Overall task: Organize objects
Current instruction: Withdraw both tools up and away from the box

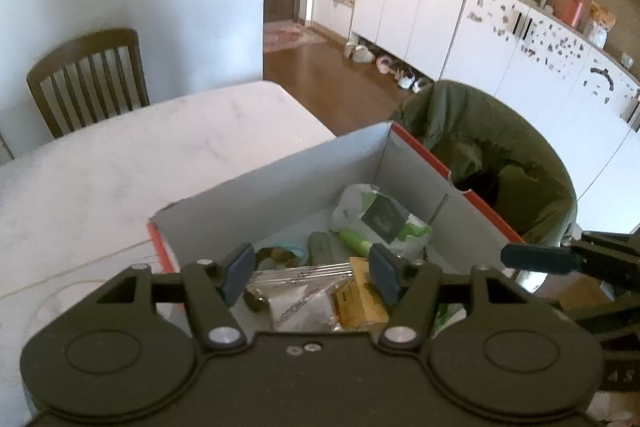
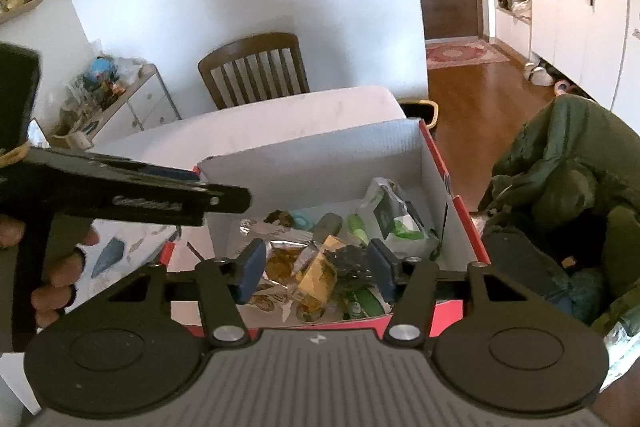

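Observation:
A red cardboard box (image 1: 280, 183) (image 2: 312, 163) with a white inside stands on the white table. It holds a white-and-green wipes pack (image 1: 380, 219) (image 2: 394, 215), a yellow packet (image 1: 360, 299) (image 2: 318, 277), foil and clear wrappers (image 1: 296, 299) (image 2: 286, 247) and other small items. My left gripper (image 1: 312, 277) hovers open over the box's near end, nothing between its pads. My right gripper (image 2: 316, 269) is also open above the box, empty. The left gripper's body (image 2: 120, 193) shows at the left of the right wrist view, held by a hand (image 2: 56, 267).
The white marble table (image 1: 120, 167) stretches away to the left. A wooden chair (image 1: 90, 77) (image 2: 254, 67) stands at its far side. A chair draped with a green jacket (image 1: 500, 155) (image 2: 568, 187) sits close to the box's right. White cabinets (image 1: 440, 7) line the far wall.

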`<state>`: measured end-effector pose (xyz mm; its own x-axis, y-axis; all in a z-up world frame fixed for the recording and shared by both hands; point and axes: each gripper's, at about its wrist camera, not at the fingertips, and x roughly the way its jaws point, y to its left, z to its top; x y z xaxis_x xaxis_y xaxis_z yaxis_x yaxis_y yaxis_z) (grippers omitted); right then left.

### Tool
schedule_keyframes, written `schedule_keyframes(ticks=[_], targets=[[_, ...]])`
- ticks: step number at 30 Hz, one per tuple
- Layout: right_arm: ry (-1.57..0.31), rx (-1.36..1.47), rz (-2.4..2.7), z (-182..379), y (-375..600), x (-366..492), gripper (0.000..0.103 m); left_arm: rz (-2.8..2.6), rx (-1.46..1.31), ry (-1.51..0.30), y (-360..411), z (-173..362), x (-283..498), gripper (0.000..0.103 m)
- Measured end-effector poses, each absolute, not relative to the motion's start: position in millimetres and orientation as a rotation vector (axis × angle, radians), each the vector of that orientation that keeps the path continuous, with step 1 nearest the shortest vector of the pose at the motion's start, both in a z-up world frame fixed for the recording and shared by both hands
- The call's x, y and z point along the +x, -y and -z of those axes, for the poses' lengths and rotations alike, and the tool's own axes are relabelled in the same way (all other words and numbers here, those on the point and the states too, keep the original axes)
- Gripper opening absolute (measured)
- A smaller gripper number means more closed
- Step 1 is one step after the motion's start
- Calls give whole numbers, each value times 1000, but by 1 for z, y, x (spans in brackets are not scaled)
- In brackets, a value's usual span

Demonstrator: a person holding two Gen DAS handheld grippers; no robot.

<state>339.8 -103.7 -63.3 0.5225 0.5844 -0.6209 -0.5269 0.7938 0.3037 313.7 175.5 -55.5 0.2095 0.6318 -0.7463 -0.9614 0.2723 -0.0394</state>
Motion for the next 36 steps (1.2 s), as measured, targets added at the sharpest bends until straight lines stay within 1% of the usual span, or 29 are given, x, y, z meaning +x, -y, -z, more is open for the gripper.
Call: schedule_keyframes(ticks=[2,5,7,11,17,19,22,24,31,36], targets=[[-765,89,-661,59,102,335,56,-1199,-560,-680,-168,51,309,64],[-745,96,-657,53,100,326,59,-1199,-543,-664,-156,44,302,70],[-727,97,-655,49,99,320,63,-1198,-529,-650,-148,40,297,71],[-705,111,-655,42,96,310,64,-1204,-500,-623,-134,31,288,78],[-656,138,-659,33,95,293,76,-1212,-455,-583,-113,18,278,89],[-638,149,-660,30,94,288,82,-1215,-445,-572,-107,17,275,91],[-621,178,-660,27,96,283,86,-1217,-440,-558,-100,15,270,95],[-620,202,-652,27,98,280,89,-1220,-428,-551,-94,15,267,101],[-606,244,-618,26,101,269,94,-1231,-441,-531,-81,16,253,102],[-593,246,-596,25,100,259,94,-1221,-452,-527,-69,19,249,102]])
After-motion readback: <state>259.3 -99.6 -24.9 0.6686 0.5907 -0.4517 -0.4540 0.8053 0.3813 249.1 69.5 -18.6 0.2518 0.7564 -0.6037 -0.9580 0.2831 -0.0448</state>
